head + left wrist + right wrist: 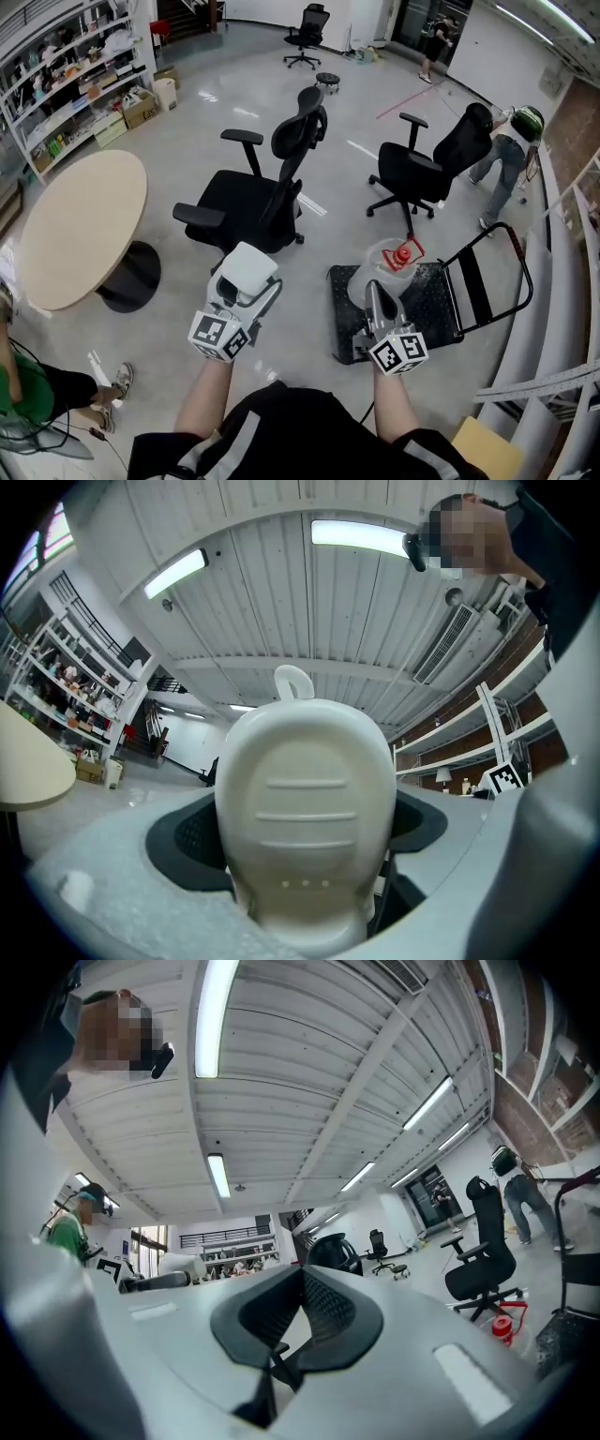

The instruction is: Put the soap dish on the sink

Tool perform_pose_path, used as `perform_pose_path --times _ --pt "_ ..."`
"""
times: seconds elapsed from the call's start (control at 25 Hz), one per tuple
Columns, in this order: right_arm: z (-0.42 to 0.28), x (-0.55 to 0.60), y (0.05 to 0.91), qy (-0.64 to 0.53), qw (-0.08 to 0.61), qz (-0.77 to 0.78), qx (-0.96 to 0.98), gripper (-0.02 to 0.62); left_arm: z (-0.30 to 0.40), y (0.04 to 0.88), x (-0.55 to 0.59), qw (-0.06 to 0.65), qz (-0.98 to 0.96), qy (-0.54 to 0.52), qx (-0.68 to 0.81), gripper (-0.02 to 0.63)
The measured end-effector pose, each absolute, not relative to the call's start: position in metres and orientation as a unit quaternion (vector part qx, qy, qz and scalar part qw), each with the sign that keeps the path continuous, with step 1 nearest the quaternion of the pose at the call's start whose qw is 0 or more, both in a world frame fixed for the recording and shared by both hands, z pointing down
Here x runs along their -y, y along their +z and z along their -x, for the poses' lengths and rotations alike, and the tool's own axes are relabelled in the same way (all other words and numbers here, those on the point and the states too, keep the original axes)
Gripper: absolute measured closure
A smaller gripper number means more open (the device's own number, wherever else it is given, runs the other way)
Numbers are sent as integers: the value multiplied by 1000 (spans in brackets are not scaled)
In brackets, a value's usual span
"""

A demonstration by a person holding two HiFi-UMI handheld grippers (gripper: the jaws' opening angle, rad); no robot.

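My left gripper [246,284] is shut on a white oval soap dish [249,270], held up in front of my body. In the left gripper view the soap dish [305,808] fills the gap between the dark pads [183,834]; it shows three ridges, and a small loop sticks up behind its top. That gripper points up toward the ceiling. My right gripper [377,289] is level with it to the right, shut with nothing in it. In the right gripper view the black jaws of the right gripper [301,1283] meet at the tip. No sink is in view.
Two black office chairs [272,192] [436,164] stand ahead on the grey floor. A round beige table [80,225] is at the left. A black trolley [427,305] carries a white bucket [380,267] below my right gripper. White railings [553,375] run along the right. A person [506,159] bends at far right.
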State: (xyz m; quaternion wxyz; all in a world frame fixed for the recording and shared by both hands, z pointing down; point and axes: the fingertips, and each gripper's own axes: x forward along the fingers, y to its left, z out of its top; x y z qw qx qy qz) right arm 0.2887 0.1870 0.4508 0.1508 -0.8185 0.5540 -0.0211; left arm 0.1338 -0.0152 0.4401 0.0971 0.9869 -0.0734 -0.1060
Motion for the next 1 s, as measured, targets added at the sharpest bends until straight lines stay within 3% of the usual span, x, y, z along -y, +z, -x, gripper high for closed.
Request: perform_pose_path --times 1.0 --pt "-282 -88 448 -49 154 695 -701 589 -51 440 39 76 -952 -116 273 132"
